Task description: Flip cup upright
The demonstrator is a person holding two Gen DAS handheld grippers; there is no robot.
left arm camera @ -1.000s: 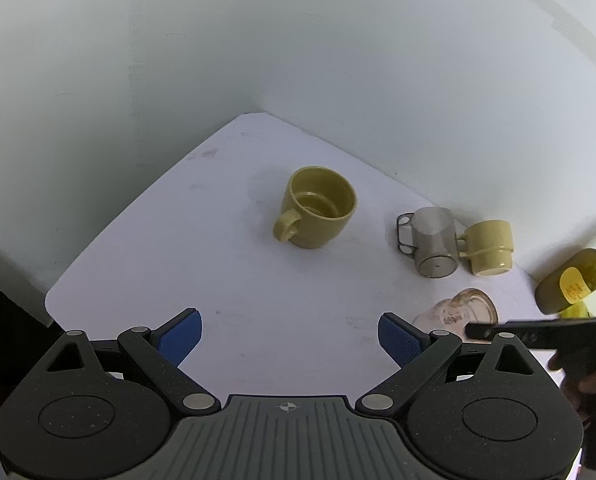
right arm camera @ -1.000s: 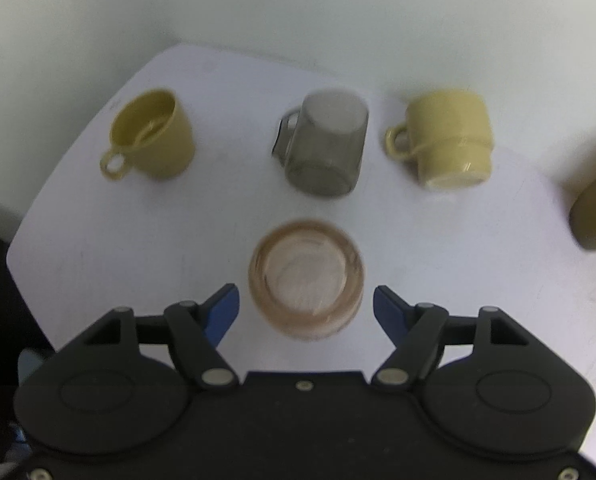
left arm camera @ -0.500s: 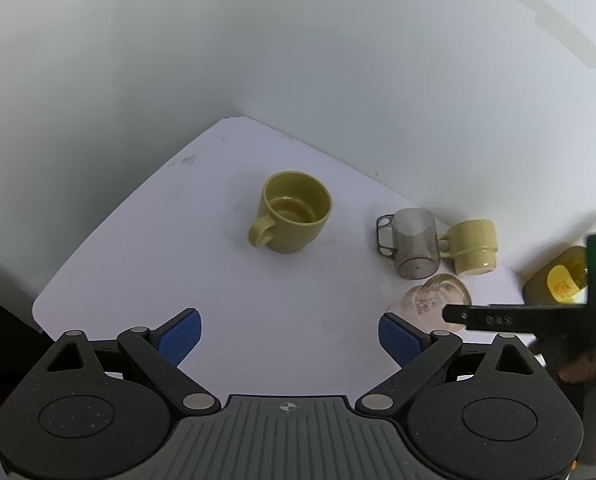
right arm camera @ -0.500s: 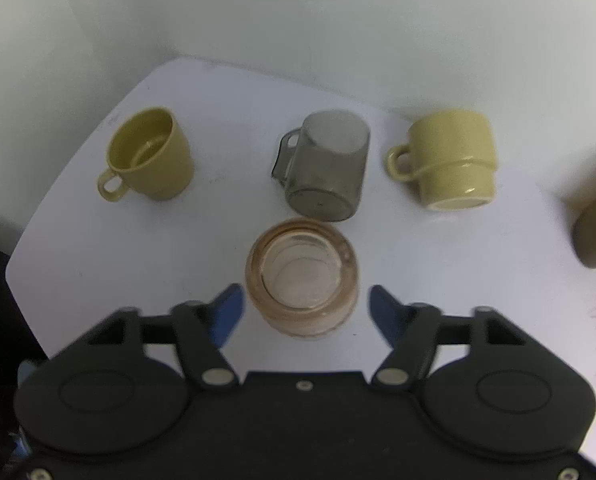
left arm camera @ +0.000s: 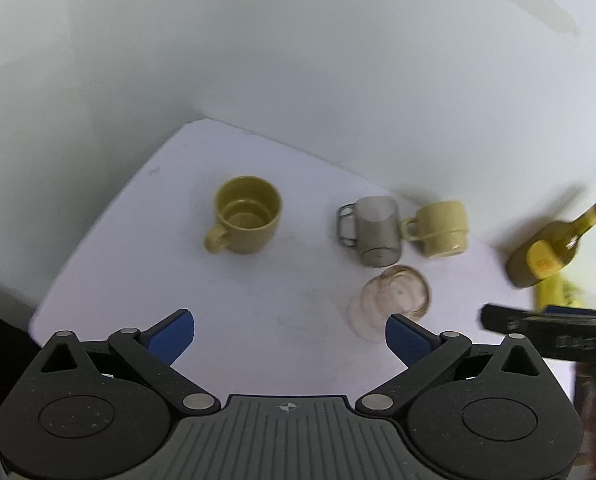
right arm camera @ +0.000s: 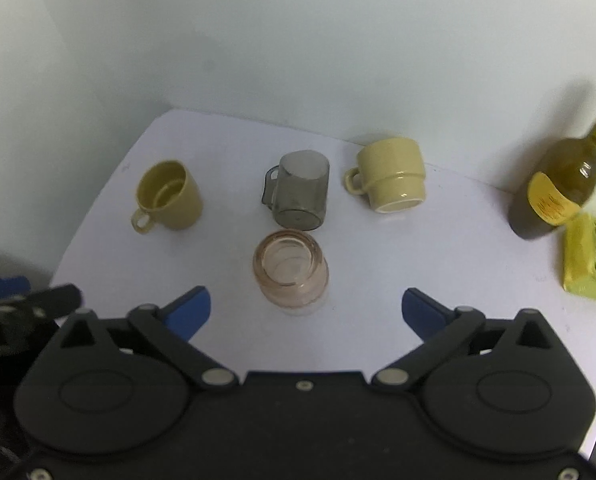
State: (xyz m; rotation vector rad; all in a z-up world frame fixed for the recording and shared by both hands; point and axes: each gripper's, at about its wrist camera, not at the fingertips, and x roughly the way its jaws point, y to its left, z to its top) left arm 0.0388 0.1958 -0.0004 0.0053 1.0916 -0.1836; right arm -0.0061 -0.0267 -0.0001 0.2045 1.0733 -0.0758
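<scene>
A clear pinkish glass cup (right arm camera: 291, 276) stands upright on the white table, just beyond my open, empty right gripper (right arm camera: 304, 312); it also shows in the left wrist view (left arm camera: 392, 300). A grey see-through mug (right arm camera: 300, 196) and a pale yellow mug (right arm camera: 394, 184) stand upside down behind it. An olive-yellow mug (right arm camera: 169, 198) stands upright at the left. My left gripper (left arm camera: 289, 336) is open and empty over the table's near part, well short of the mugs. The right gripper's body (left arm camera: 554, 330) shows at the right edge of the left wrist view.
A dark olive bottle with a yellow label (right arm camera: 558, 192) and a yellow packet (right arm camera: 590, 268) stand at the right. White walls close the table's back and left. The table's edge (right arm camera: 89, 236) runs along the left and near side.
Both grippers have pulled back and up from the table, so the cups look smaller and farther. The right gripper's fingers have opened wider and backed off the pinkish glass.
</scene>
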